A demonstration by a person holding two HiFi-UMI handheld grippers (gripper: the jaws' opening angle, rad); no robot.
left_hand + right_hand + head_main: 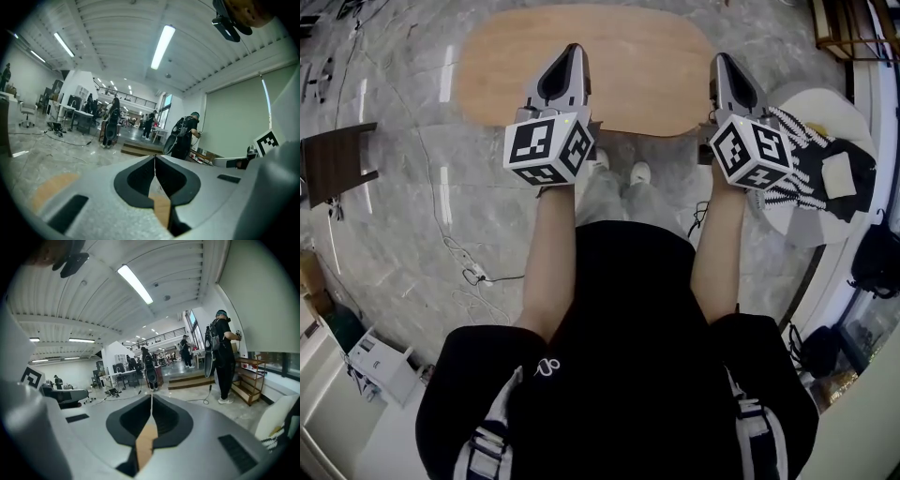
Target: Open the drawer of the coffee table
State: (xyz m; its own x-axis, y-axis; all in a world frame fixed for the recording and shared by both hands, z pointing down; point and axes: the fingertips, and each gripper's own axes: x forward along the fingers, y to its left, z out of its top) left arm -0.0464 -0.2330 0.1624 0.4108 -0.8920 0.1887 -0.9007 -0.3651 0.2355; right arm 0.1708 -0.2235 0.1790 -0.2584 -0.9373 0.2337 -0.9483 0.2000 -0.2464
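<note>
Left hand-held gripper (572, 52) and right hand-held gripper (724, 61) hover closed and empty above the coffee table (628, 75). Its drawer, out of sight, is probably rigid and light to slide; grip its front edge.

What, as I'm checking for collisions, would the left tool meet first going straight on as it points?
Likely nothing near: the left tool points almost level over the coffee table toward open floor, though depth is unclear.
</note>
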